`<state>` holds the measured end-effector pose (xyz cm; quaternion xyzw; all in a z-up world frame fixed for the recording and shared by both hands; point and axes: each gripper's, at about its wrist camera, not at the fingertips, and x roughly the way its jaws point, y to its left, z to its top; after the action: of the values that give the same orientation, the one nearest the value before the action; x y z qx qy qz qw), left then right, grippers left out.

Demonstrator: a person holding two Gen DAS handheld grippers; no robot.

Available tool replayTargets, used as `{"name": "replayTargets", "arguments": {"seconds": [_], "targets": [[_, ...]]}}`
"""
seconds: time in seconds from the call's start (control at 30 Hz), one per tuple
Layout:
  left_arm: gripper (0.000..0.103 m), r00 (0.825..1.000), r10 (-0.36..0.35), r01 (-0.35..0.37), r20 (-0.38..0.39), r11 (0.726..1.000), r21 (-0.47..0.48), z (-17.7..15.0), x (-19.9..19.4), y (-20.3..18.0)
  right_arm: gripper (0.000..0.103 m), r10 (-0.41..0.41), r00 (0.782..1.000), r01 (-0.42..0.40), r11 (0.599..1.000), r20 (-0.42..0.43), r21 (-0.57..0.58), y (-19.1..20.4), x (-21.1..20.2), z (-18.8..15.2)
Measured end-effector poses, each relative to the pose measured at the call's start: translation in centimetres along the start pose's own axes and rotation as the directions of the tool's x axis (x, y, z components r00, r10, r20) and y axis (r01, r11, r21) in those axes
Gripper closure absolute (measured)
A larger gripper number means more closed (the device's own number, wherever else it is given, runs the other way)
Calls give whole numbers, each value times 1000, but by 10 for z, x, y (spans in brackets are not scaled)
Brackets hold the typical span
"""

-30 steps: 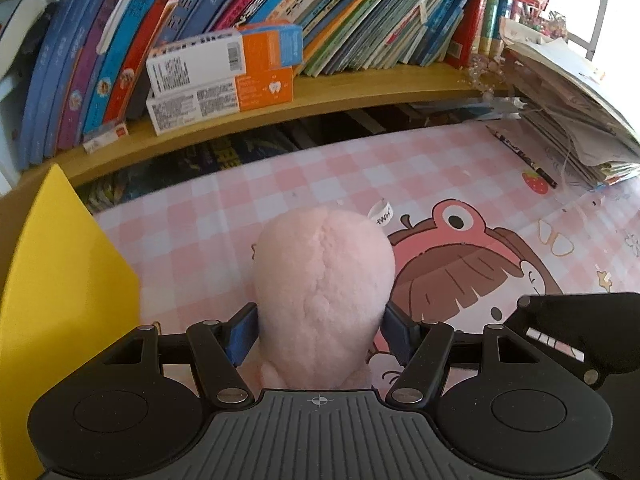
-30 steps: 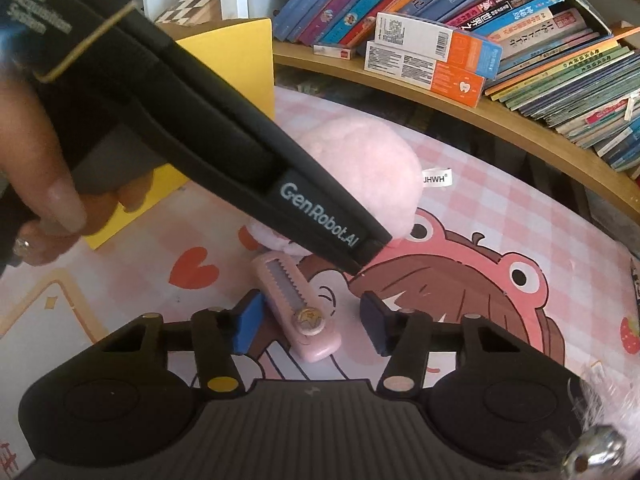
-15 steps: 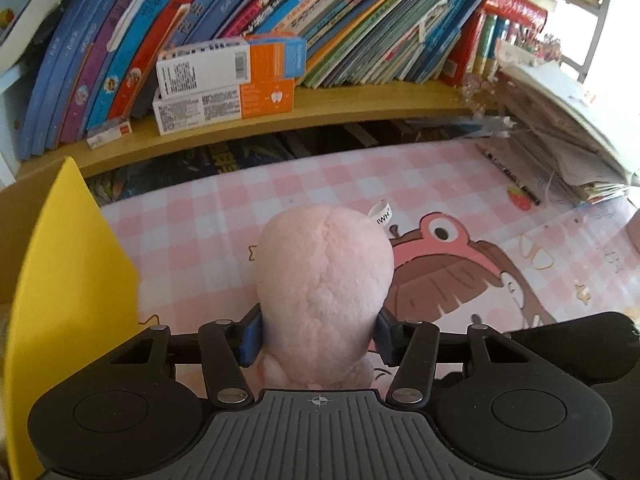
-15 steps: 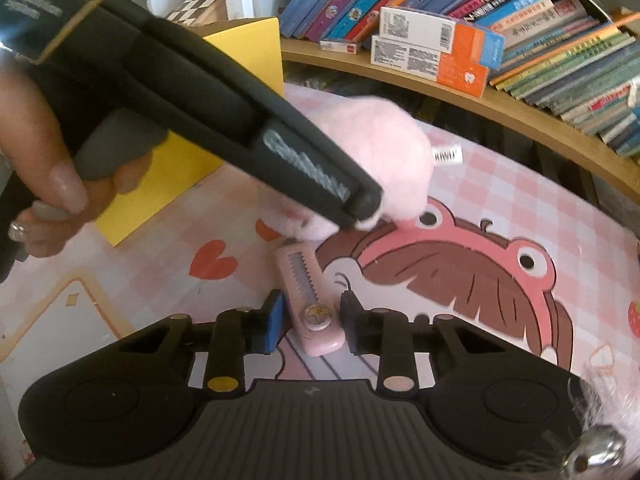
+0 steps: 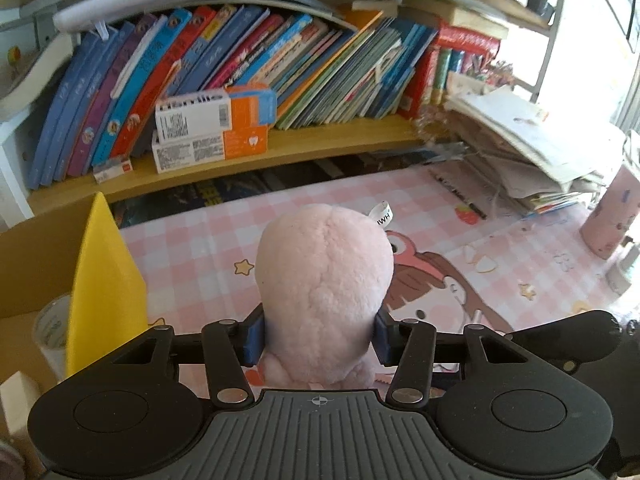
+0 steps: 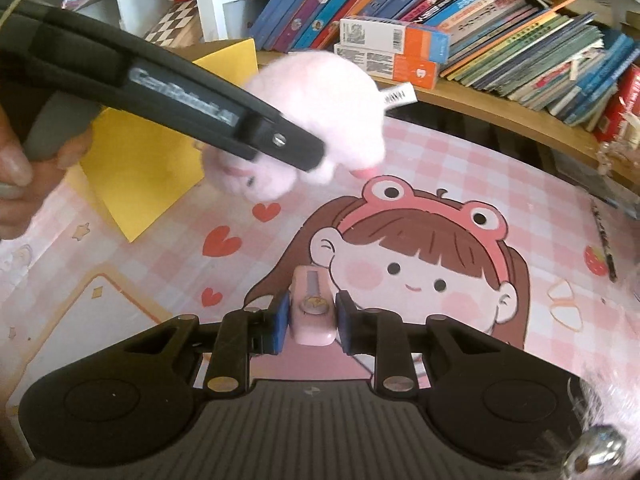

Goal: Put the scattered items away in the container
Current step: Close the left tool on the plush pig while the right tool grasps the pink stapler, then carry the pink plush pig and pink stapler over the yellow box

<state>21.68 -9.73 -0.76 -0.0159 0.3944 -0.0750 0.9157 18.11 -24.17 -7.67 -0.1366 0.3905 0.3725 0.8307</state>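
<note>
A fluffy pink plush toy (image 5: 324,276) is pinched between the blue pads of my left gripper (image 5: 318,336), which is shut on it and holds it above the pink cartoon mat (image 5: 208,248). The right wrist view shows the same plush toy (image 6: 320,92) hanging in the air beside the yellow flap (image 6: 152,160) of the cardboard box. My right gripper (image 6: 311,320) is shut on a small pink cutter (image 6: 312,300) and holds it just over the mat. The box's yellow flap (image 5: 106,280) stands at the left of the plush.
A roll of tape (image 5: 50,328) lies inside the box. Behind the mat a wooden shelf (image 5: 320,144) carries leaning books and two orange-and-white cartons (image 5: 212,132). A heap of papers (image 5: 528,148), a pencil (image 5: 460,196) and a pink cup (image 5: 608,224) sit at the right.
Both grippers closed, the left on the plush and the right on the pink cutter. Both then rose, lifting the plush toward the yellow flap and the cutter off the mat.
</note>
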Motion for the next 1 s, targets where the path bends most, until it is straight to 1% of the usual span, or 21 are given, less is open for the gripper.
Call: {"name": "replayTargets", "arguments": {"seconds": [0.2, 0.3, 0.47, 0.57, 0.87, 0.93, 1.0], "targets": [[53, 999, -22, 23, 44, 1000, -2, -9, -35, 0, 80, -24, 1000, 24, 1000, 1, -1, 10, -16, -9], [53, 998, -30, 30, 61, 1000, -7, -14, -52, 2, 80, -44, 999, 44, 999, -12, 4, 14, -19, -16], [53, 994, -41, 44, 100, 999, -28, -21, -81, 6, 80, -81, 993, 87, 994, -87, 72, 13, -16, -29], [53, 992, -41, 47, 123, 998, -43, -25, -97, 8, 80, -110, 986, 120, 990, -122, 78, 14, -11, -34], [53, 986, -36, 47, 164, 997, -65, -38, -134, 16, 79, -154, 979, 163, 985, -133, 59, 25, -2, -33], [53, 985, -32, 45, 172, 997, -69, -41, -140, 18, 77, -168, 977, 176, 983, -130, 56, 27, -1, -32], [53, 983, -31, 45, 182, 996, -74, -43, -146, 21, 77, -174, 976, 183, 981, -132, 59, 27, 0, -31]]}}
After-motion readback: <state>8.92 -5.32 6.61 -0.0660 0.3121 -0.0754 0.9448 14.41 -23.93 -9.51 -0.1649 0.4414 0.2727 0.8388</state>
